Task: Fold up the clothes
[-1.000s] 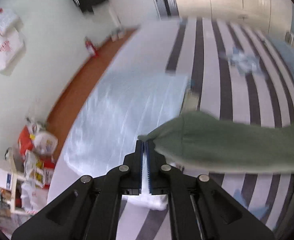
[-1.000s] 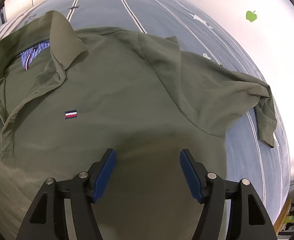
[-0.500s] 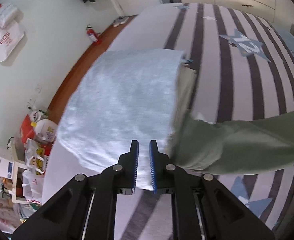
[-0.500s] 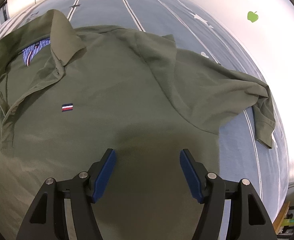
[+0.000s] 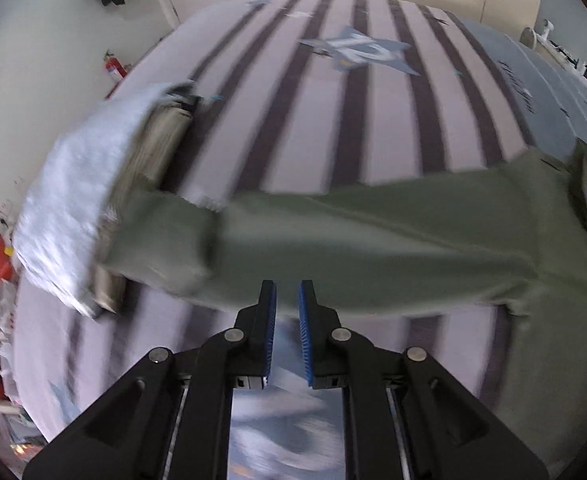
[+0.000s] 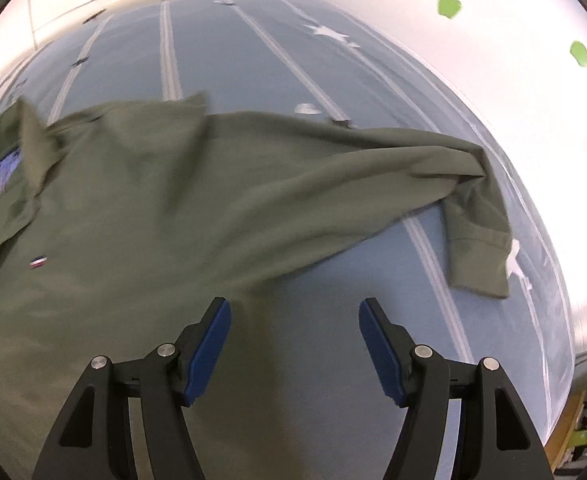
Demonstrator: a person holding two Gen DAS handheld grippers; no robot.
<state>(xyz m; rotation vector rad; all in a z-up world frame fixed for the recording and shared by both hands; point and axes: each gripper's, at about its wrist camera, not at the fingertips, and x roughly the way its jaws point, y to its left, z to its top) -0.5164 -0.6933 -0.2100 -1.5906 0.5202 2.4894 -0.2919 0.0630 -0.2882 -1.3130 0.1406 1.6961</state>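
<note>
Olive cotton polo shirt lies face up across the striped bedcover, collar away from the cameras and both sleeves spread, the flat start a fold needs. One sleeve reaches toward a stack of folded laundry, kept aside so done pieces stay clear. Left gripper hangs over that sleeve's hem, jaws a narrow slit holding nothing. Right gripper hovers wide apart and empty above the shirt's other side edge, likely lining up for the far sleeve.

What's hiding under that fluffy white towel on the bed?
Under the white towel lies a stack of folded beige-looking clothes, only their edges showing. The green shirt's sleeve reaches up against the pile. What the stack holds is covered.
</note>
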